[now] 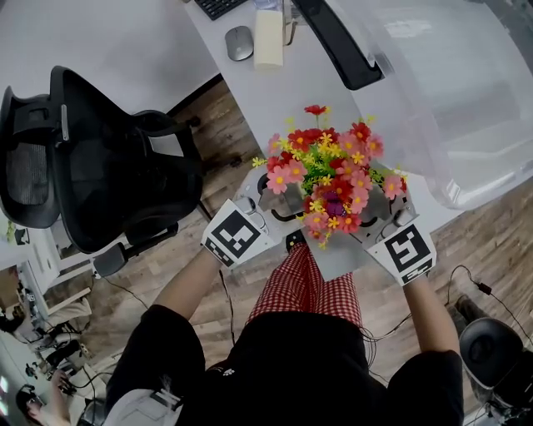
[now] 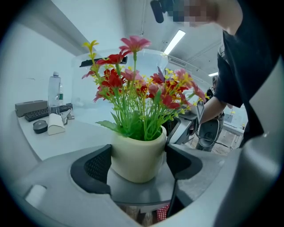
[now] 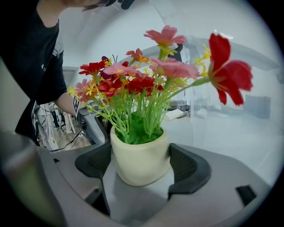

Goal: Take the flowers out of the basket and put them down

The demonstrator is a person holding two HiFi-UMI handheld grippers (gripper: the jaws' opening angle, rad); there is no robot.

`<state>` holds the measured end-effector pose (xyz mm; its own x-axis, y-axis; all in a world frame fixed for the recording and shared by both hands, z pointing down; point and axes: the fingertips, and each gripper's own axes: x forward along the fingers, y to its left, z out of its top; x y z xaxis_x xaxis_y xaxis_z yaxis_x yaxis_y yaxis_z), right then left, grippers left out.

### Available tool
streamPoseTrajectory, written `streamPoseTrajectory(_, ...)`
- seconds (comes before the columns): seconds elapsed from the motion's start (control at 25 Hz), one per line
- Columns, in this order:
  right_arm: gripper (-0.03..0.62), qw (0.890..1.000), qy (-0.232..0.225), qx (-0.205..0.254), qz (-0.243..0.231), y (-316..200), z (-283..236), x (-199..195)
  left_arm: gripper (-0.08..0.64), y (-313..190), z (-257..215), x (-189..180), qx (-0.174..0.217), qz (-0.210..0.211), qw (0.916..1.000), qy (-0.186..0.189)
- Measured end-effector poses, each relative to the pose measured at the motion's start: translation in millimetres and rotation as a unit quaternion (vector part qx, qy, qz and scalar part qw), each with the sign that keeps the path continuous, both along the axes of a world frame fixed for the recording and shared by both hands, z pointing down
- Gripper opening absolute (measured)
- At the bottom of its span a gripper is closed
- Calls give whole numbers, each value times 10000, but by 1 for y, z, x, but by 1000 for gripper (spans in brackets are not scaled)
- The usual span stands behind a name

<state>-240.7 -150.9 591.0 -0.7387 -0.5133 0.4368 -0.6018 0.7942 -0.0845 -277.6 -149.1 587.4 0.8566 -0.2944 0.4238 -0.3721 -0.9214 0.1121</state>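
A bunch of red, pink and yellow artificial flowers (image 1: pixel 329 179) stands in a cream pot (image 2: pixel 137 155) at the near corner of the grey table (image 1: pixel 335 260). From above, the blooms hide the pot. My left gripper (image 1: pixel 265 198) comes in from the left and my right gripper (image 1: pixel 390 210) from the right. In the left gripper view the pot sits between the two dark pads (image 2: pixel 95 166), touching both. The right gripper view shows the same pot (image 3: pixel 141 159) pressed between its pads (image 3: pixel 188 168). No basket is clearly in view.
A large clear plastic bin (image 1: pixel 450 91) stands on the table just behind and right of the flowers. A mouse (image 1: pixel 239 42), a keyboard (image 1: pixel 218 7) and a water bottle (image 2: pixel 54 93) lie further back. A black office chair (image 1: pixel 92 158) stands at the left on the wooden floor.
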Motion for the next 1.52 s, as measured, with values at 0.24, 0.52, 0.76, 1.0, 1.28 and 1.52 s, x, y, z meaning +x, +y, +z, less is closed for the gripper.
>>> streamPoseTrajectory(0.24, 422, 9999, 128, 63, -5, 0, 1, 0, 394, 1, 2, 0, 104, -1, 9999, -72)
streamPoseTrajectory(0.52, 422, 9998, 157, 125, 65, -1, 2, 1, 394, -1, 3, 1, 161, 51, 9998, -86)
streamPoseTrajectory(0.76, 422, 9998, 167, 129, 57, 0, 2, -1, 394, -1, 2, -2, 190, 116, 9997, -25)
streamPoseTrajectory(1.0, 422, 9996, 131, 124, 232, 1, 0, 5, 394, 1, -3, -4, 203, 151, 9996, 106)
streamPoseTrajectory(1.28, 420, 9987, 1, 209, 466, 4, -8, 13, 394, 7, -9, -12, 281, 129, 9994, 125)
streamPoseTrajectory(1.52, 420, 9973, -13, 188, 706, 13, -17, 18, 384, 18, -20, -12, 322, 151, 9990, 283)
